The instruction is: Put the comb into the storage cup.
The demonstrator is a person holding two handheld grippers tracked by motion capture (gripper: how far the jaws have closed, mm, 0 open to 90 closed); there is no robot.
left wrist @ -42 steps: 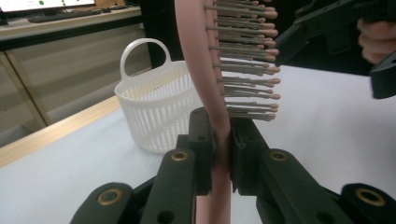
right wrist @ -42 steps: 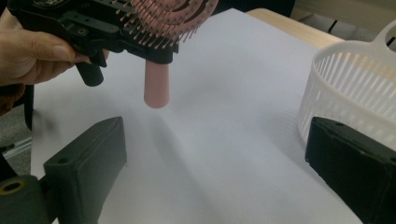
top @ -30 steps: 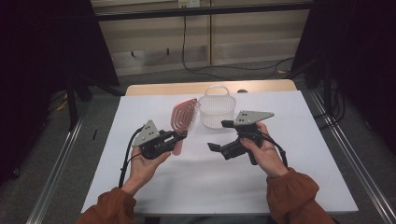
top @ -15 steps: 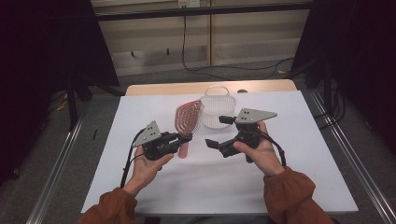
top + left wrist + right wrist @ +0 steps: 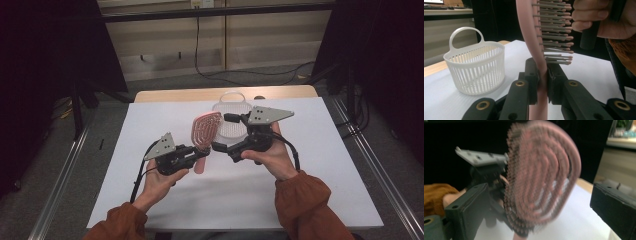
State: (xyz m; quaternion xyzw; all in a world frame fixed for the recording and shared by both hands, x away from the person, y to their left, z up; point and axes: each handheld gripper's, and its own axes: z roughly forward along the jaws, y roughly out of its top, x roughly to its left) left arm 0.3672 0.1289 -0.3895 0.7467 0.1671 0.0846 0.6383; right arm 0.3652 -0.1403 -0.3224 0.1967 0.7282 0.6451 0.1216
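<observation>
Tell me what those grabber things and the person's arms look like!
Each hand works a black grabber: the left gripper and the right gripper. Both carry a grey three-cornered plate with little holes and trail a black cable. Brass-coloured rivets dot the black jaws. The person wears rust-orange sleeves.

High view: even overhead light, white table point(image 5: 320, 165) bright but no glare, surroundings v. dark, black curtains swallow detail; soft faint shadows under hands. Sharp enough, mild softness overall. Left gripper view: well lit, crisp on pink brush point(image 5: 536, 50) bristles and white basket point(image 5: 476, 67); near jaws slightly soft, bg dim. Right gripper view: strong motion blur on brush point(image 5: 541, 180), bristles smeared, jaws out of focus, dark bg, brighter patch top right corner.
</observation>
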